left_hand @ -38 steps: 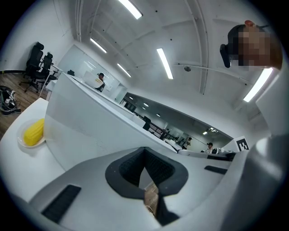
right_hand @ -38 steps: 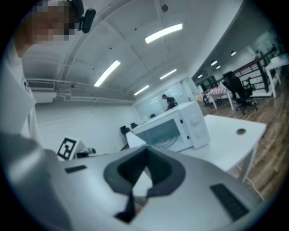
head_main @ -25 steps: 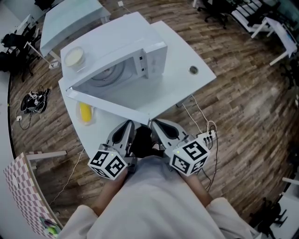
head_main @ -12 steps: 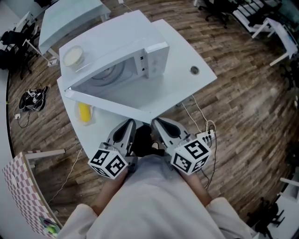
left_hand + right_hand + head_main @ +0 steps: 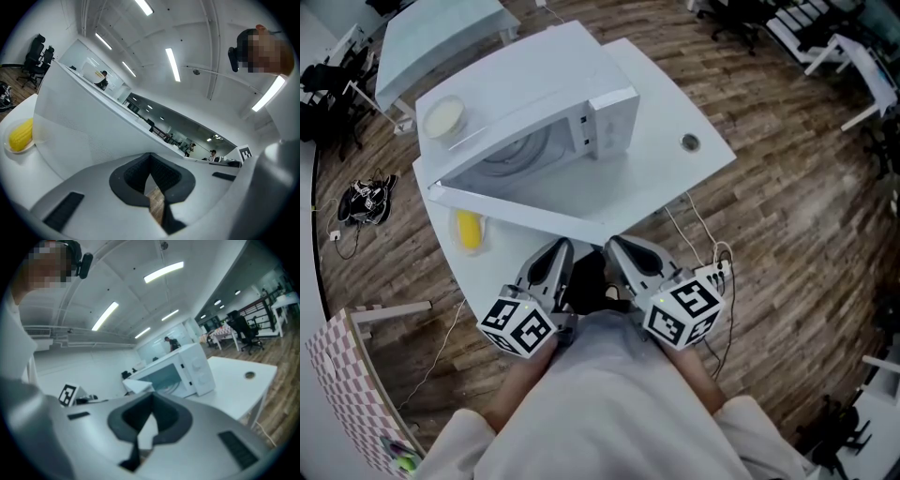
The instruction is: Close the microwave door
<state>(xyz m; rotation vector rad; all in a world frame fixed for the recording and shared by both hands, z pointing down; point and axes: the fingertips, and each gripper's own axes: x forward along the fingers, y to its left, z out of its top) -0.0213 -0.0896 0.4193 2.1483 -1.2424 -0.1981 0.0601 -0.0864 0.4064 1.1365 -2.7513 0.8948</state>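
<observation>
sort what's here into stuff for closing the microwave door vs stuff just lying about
For the job:
microwave
its open door
left tongs, shut and empty
right tongs, shut and empty

Lying about:
corn on the table
bowl on top of the microwave
cables
shoes on the floor

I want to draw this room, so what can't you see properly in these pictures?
Inside the microwave: head view, its own top hides most of it.
Yellow food: too small in the head view, blurry in the left gripper view, so no name.
Control panel print: too small in head and right gripper views.
Bowl on top: contents too small, head view.
</observation>
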